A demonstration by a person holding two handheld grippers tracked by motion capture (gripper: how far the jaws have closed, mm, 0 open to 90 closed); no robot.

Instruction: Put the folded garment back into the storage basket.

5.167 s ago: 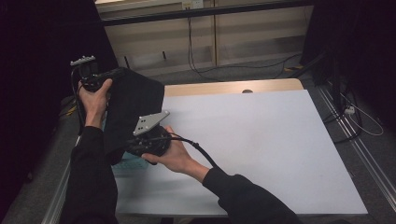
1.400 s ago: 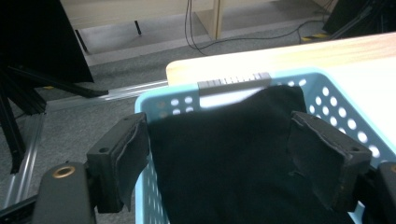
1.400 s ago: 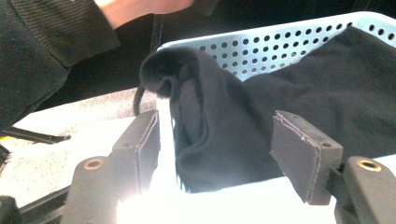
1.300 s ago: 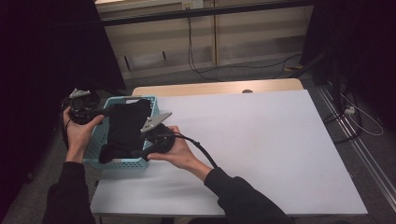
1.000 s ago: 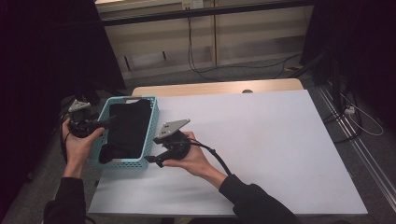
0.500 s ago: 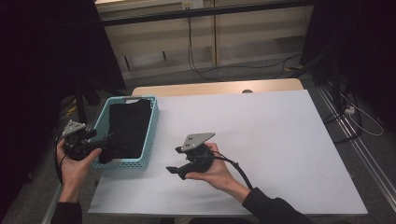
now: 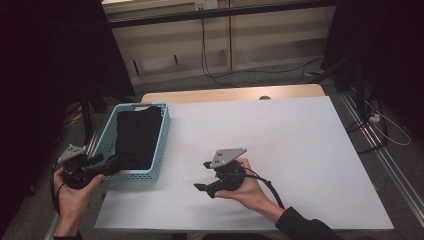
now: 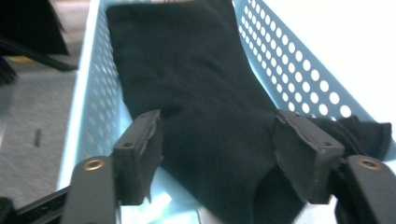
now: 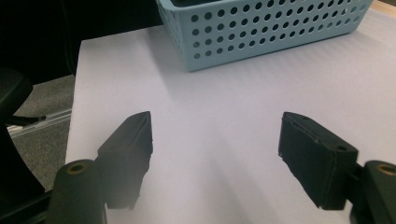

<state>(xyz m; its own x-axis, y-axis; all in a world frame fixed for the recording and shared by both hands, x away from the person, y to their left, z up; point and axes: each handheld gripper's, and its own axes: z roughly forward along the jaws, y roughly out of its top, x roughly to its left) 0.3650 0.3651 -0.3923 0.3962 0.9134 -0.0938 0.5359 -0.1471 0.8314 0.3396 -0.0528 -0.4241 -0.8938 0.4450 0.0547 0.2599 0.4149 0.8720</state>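
- Black cloth is lying folded inside the light-blue basket, its long axis running from the near end of the basket toward the far end, in line with the basket's own length.
- It is looking like a dark, matte, soft-knit piece, folded into a long flat slab that is covering most of the basket floor; in the left gripper view the cloth is spilling a fold over the basket's near rim at the lower right.
- Basket walls are showing rows of round holes; the basket is sitting at the left edge of the white table, near the front left corner.
- Left gripper is hovering just at the near end of the basket, pointing along the cloth; its jaws have just been closing, yet they are standing apart, with the cloth seen beyond and between them and the pads not pressing on it.
- Right gripper is resting in the person's hand over bare table, well apart from the basket, its jaws spread wide with nothing between them; in the right gripper view the basket is standing ahead of them.
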